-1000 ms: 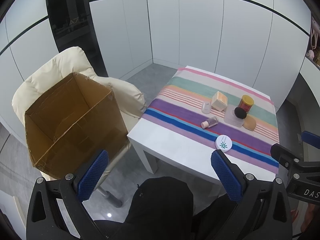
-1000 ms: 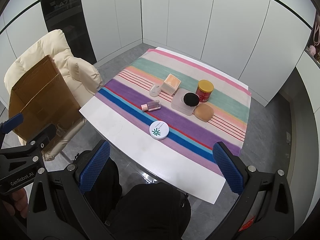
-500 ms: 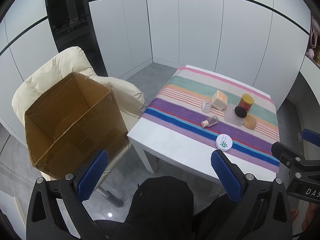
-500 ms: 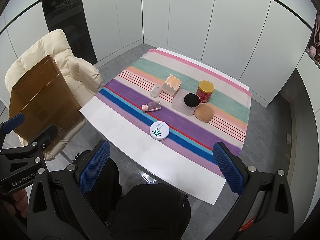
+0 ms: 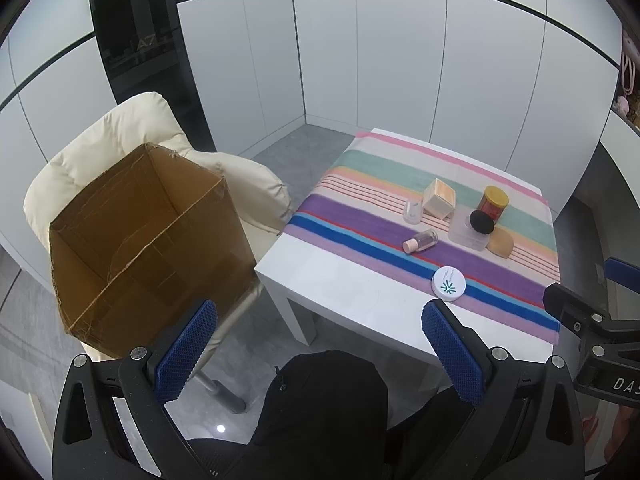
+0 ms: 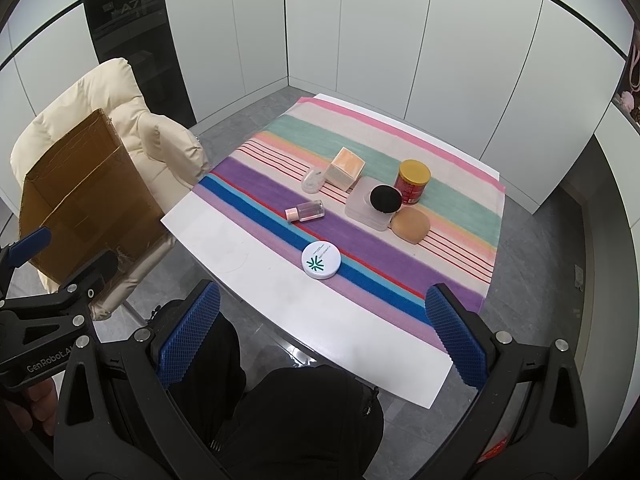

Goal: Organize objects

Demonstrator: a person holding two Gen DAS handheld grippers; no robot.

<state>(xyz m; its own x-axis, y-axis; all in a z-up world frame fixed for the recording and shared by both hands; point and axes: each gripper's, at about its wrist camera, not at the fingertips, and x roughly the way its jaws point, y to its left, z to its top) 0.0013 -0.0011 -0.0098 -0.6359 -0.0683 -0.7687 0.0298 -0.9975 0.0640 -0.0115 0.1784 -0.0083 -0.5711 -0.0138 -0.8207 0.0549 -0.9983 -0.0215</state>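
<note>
Writing: "GenRobot.AI" is showing on the left gripper (image 6: 52,264); "DAS" on the right gripper (image 5: 592,312).
Left jaws: standing wide apart, holding nothing.
Right jaws: gaping wide, touching nothing.
White compact (image 6: 321,259): lying near the table's (image 6: 248,248) front edge, bearing a green emblem.
Cardboard box (image 5: 132,240): sitting open on the chair (image 5: 120,128).

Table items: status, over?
Left gripper and right gripper open, holding nothing. Seven items on the striped cloth, untouched. Cardboard box on the chair, nothing visible inside. Path clear.
</note>
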